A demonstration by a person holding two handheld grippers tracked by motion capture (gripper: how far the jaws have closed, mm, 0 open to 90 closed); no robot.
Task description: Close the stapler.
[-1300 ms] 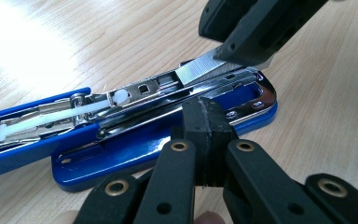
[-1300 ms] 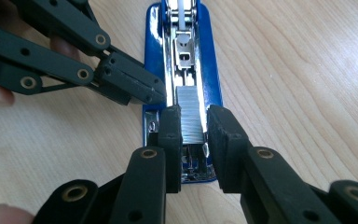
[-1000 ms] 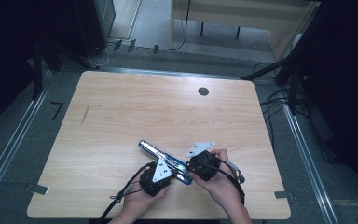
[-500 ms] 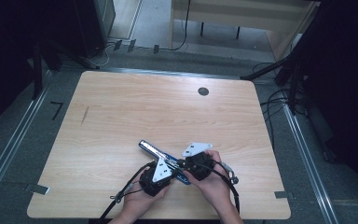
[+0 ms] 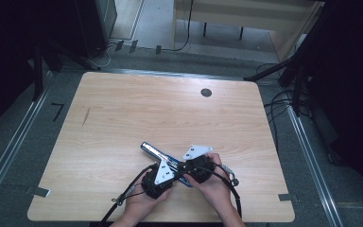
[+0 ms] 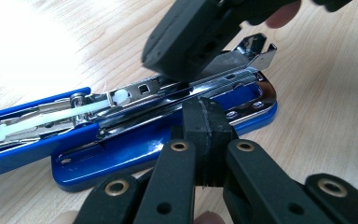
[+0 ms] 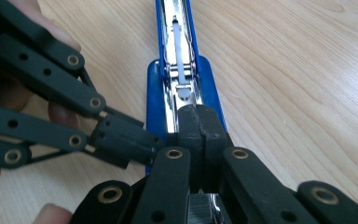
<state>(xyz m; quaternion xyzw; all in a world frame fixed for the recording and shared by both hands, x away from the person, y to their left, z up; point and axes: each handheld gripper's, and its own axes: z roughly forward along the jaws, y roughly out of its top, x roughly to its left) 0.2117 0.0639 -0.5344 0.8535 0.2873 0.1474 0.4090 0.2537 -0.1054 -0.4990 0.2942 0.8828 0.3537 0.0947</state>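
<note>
A pale wooden table (image 5: 123, 123) is seen from above, bare across its upper half but for a small dark round cap (image 5: 206, 92) set into the board at upper centre. In the lower centre of the high view, a blue stapler (image 5: 163, 158) lies on the wood, swung open, its long blue arm stretched toward the upper left and its chrome staple channel exposed. Two hands come in from the bottom edge, and both tools are brought together at the stapler's lower right end.

In the left gripper view, the stapler (image 6: 135, 130) is laid across the middle of the frame, its base touching the table. The left gripper (image 6: 204, 119) is held at the blue base with its black pads pressed flat together; nothing is seen between them. The other tool is pressed onto the chrome channel at upper centre.

In the right gripper view, the stapler (image 7: 179, 70) runs from the centre to the top edge. The right gripper (image 7: 200, 122) is set on the chrome channel, its pads pressed together, with the left gripper (image 7: 126, 140) reaching in from the left edge
</note>
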